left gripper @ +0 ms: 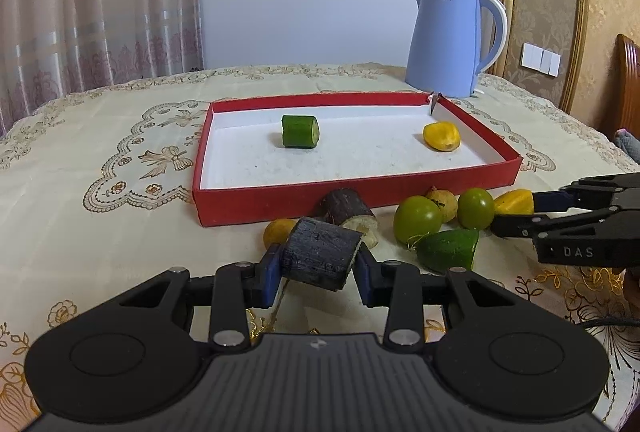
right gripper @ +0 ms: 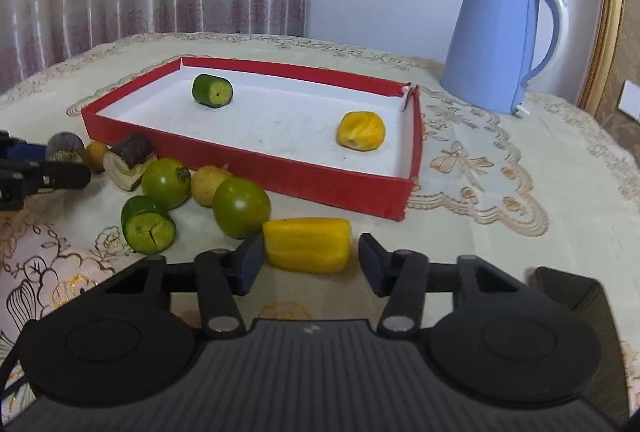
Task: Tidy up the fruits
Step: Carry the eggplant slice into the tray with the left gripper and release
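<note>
My left gripper (left gripper: 320, 268) is shut on a dark-skinned sugarcane piece (left gripper: 320, 256), held just above the tablecloth in front of the red box (left gripper: 280, 200). In the right wrist view, my right gripper (right gripper: 308, 256) straddles a yellow fruit piece (right gripper: 308, 244) lying on the cloth. Its left pad touches the piece and a narrow gap shows at the right pad. Inside the red box (right gripper: 240, 156) lie a cucumber piece (right gripper: 212, 91) and a yellow fruit (right gripper: 361, 131). The right gripper (left gripper: 514, 213) also shows at the right edge of the left wrist view.
Between the grippers lie two green tomatoes (left gripper: 417, 219) (left gripper: 475, 208), a cut cucumber end (left gripper: 450, 250), another sugarcane piece (left gripper: 350, 210) and small yellow fruits (left gripper: 442, 204) (left gripper: 276, 232). A blue kettle (left gripper: 448, 40) stands behind the box's right corner. Curtains hang at the back left.
</note>
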The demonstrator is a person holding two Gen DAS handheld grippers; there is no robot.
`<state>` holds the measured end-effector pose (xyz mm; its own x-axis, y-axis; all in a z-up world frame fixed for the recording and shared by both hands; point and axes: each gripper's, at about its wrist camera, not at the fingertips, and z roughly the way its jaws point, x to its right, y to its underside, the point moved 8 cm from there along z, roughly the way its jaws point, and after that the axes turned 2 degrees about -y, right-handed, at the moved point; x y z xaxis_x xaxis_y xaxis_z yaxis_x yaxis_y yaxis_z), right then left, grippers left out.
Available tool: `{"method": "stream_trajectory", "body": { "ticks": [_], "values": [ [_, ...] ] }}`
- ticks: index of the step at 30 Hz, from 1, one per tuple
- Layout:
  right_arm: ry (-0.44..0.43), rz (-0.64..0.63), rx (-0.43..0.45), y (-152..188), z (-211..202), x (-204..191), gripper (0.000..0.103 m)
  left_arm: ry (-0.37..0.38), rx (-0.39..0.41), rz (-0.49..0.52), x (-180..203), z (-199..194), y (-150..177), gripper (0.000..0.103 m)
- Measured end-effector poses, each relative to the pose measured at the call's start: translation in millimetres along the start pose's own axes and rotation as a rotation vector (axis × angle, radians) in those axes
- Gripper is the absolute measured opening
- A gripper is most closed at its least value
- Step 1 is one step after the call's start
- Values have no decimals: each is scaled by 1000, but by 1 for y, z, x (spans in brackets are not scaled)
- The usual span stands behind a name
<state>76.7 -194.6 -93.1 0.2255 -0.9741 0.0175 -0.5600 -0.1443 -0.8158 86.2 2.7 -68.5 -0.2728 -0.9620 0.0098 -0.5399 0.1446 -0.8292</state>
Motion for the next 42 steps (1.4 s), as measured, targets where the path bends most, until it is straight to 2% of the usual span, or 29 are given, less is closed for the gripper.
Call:
{"method": "stream_trajectory", "body": {
  "ticks": [8, 14, 21, 32, 42],
  "values": [
    [31, 2, 36, 3, -16, -2, 44, 1, 10, -4, -1, -5, -3, 36],
    [28, 32, 61, 6, -31, 4, 44, 23, 21, -19, 1, -11, -9, 36],
    [4, 68, 86, 7, -38, 9, 44, 27, 45, 14, 13, -13, -25, 36],
    [-14, 97, 118, 6, -48, 13, 44, -44, 45, 65, 31, 27, -64, 36],
    [-29, 113, 125, 8, -51, 15, 44, -62, 1, 134, 56, 73, -82, 36]
  ]
}}
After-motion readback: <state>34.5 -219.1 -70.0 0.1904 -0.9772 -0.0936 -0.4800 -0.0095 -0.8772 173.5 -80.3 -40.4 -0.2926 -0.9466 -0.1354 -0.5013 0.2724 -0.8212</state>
